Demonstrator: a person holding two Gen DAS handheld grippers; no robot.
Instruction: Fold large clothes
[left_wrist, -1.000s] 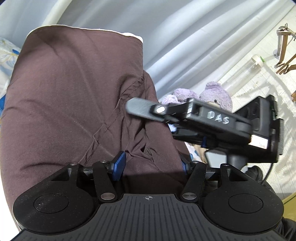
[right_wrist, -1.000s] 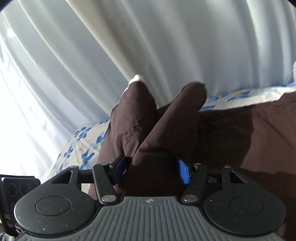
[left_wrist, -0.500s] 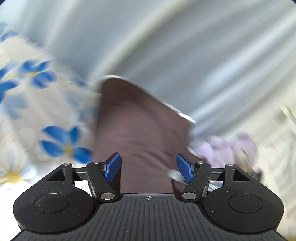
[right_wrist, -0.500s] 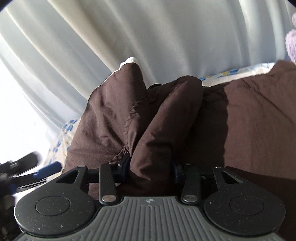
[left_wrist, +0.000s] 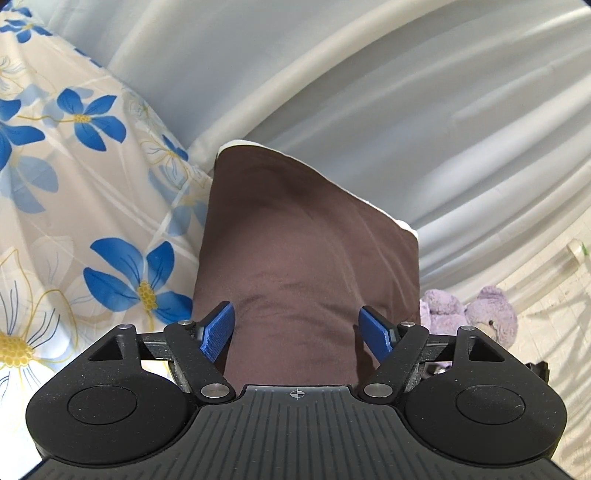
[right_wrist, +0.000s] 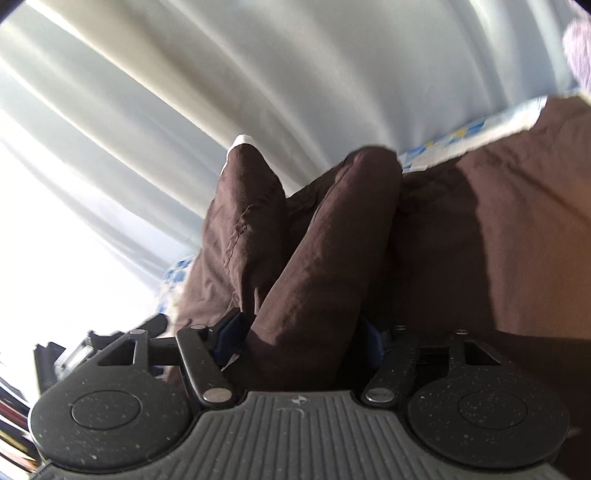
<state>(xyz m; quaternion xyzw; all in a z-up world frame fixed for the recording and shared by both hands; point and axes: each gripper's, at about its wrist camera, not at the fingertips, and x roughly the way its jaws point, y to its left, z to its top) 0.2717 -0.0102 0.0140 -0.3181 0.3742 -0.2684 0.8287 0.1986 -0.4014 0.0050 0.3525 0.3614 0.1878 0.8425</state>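
Note:
A large dark brown garment (left_wrist: 303, 236) with a thin white hem lies on a floral bedsheet (left_wrist: 74, 206). In the left wrist view my left gripper (left_wrist: 299, 328) is open, its blue pads (left_wrist: 218, 326) wide apart, just above the brown cloth and holding nothing. In the right wrist view my right gripper (right_wrist: 303, 332) is shut on a bunched fold of the same garment (right_wrist: 325, 236), which rises in thick ridges from the jaws. The pads there are mostly hidden by cloth.
Pale curtains (left_wrist: 369, 92) hang right behind the bed in both views. A purple plush toy (left_wrist: 476, 310) sits on the light floor at the right of the left wrist view. Dark equipment (right_wrist: 66, 358) shows at the right wrist view's lower left.
My left gripper let go of the garment, opened, and swung left over the sheet and cloth. My right gripper kept its hold on the fold and shifted slightly.

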